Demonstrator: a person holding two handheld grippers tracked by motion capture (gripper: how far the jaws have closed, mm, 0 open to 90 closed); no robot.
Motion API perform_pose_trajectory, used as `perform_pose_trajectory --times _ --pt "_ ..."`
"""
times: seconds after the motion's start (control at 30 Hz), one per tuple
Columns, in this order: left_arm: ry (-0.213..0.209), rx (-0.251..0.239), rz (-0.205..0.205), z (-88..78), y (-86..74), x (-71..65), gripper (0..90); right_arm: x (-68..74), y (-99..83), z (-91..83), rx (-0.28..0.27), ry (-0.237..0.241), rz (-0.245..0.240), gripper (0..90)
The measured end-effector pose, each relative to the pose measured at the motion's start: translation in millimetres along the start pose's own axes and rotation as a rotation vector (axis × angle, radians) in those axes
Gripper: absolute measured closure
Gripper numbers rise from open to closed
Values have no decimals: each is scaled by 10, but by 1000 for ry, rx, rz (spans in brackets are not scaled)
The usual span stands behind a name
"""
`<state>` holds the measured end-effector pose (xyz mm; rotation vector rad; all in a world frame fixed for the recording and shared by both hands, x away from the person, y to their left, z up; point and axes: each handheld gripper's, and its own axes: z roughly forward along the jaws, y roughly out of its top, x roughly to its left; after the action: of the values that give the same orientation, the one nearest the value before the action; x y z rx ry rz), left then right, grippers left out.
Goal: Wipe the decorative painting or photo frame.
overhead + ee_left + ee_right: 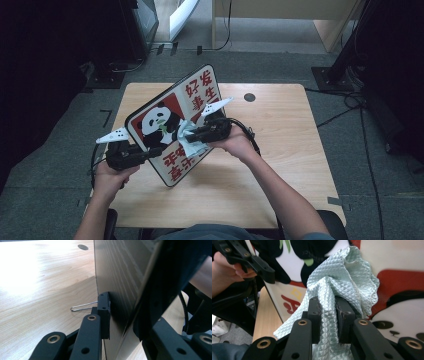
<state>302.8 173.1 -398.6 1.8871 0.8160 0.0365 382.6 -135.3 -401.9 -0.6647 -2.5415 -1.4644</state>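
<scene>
A rounded board [200, 92] with a panda picture and red characters is held tilted above the wooden table [285, 160]. My left gripper [145, 152] is shut on the board's lower left edge; in the left gripper view the jaws [125, 322] clamp that board [120, 270] edge-on. My right gripper [186, 136] is shut on a pale blue-green quilted cloth [194, 147] that lies against the board's printed face. In the right gripper view the cloth [347, 277] bunches up between the jaws of the right gripper [328, 315], touching the panda picture [402, 307].
A round dark grommet [249, 97] sits in the table's far side. A thin wire loop [82, 307] shows by the board's back edge. Cables [350, 107] run over the grey floor at right, and dark equipment [135, 25] stands at the back left.
</scene>
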Motion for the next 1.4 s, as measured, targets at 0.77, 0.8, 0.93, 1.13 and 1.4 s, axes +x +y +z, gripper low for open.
perform_pose_trajectory --times 0.77,0.8,0.93,1.13,1.4 --pt "-1 -2 3 2 -3 -3 754 -84 -416 153 39 6 31 770" --pt "-1 -2 4 2 -3 -3 754 -91 -435 163 38 6 29 770" --pt "-1 -2 5 2 -4 -4 753 -105 -509 189 53 5 45 769" --pt "-2 -3 6 5 -4 -4 752 -120 -610 224 55 -1 49 768" --pt "-4 -2 8 4 -4 -5 751 -159 -784 299 92 0 72 767"
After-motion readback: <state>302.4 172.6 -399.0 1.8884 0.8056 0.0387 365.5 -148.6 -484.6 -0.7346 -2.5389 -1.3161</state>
